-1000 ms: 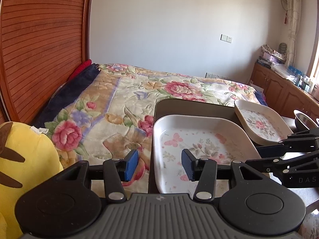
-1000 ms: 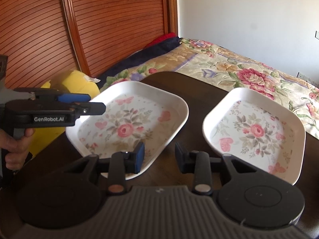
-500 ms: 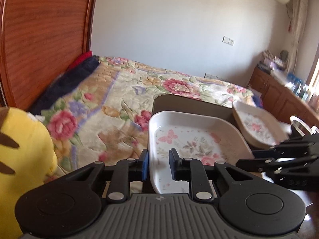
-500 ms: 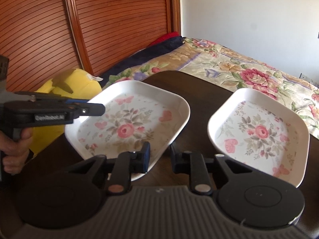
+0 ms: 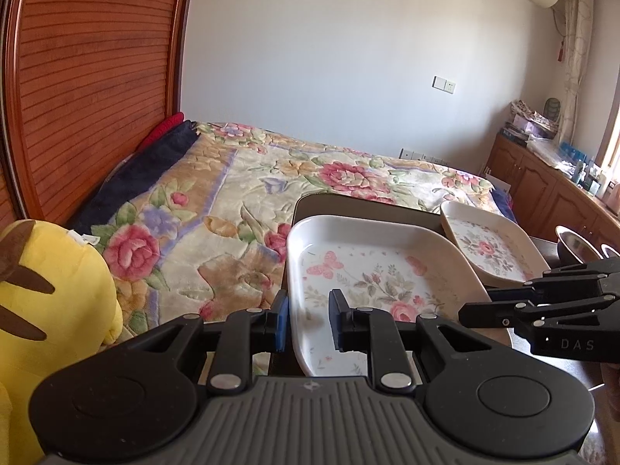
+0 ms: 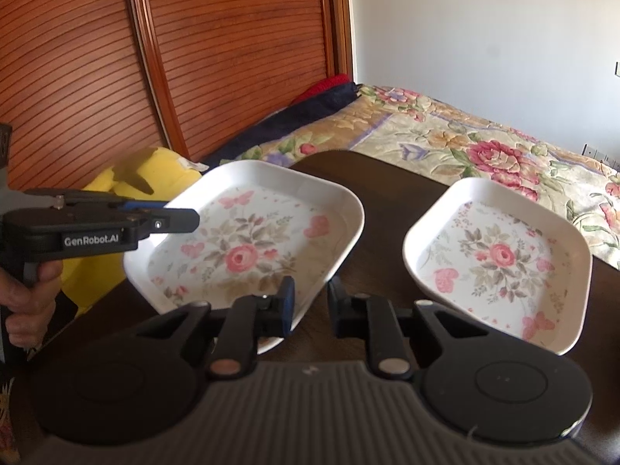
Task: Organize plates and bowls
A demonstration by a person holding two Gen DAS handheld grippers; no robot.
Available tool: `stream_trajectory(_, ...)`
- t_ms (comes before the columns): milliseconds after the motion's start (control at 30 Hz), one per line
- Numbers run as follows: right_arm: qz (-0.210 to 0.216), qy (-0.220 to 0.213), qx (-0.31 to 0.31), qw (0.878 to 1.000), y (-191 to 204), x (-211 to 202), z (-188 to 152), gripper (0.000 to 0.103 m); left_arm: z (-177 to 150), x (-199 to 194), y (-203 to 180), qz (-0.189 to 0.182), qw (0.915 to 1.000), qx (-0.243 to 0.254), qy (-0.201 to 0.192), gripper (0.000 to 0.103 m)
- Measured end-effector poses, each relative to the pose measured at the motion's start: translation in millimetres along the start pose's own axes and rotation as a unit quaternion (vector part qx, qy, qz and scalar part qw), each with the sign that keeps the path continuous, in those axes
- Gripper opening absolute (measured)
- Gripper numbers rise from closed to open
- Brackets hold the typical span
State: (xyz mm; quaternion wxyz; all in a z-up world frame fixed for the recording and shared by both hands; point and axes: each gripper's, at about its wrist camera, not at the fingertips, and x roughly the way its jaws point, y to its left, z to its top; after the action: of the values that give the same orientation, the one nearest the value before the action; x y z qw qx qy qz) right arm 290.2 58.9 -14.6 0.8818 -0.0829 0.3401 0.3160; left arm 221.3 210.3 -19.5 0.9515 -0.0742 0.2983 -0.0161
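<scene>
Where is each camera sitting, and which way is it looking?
Left wrist: on the left gripper, facing the bed; its fingers straddle the near plate's rim.
Right wrist: on the right gripper, facing the headboard; a hand shows.
Shared: both plates, including the far plate, and the yellow plush.

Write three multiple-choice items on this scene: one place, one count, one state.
1. Where are the left hand-held gripper fingers?
A. Astride the near plate rim
B. Inside a cup
C. On a pan lid

2. How many floral plates are on the table?
A. One
B. Two
C. Four

3. How is the right hand-held gripper?
A. Clamped on a spoon
B. Shut on a cup
C. Open, holding nothing

Key: 1 A, the rim sits between its fingers. 2 B, the near plate and the far plate are the only ones. 3 C, dark table shows in the gap.
</scene>
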Motion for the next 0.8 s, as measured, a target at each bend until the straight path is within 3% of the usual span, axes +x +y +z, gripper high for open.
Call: stream_trajectory(800, -0.026, -0.044, 0.025, 0.998, -18.1, -84.0, -38.5, 0.020, -19.4, -56.1, -72.1, -0.021, 0.9992, 0.031, -0.011, 0.022)
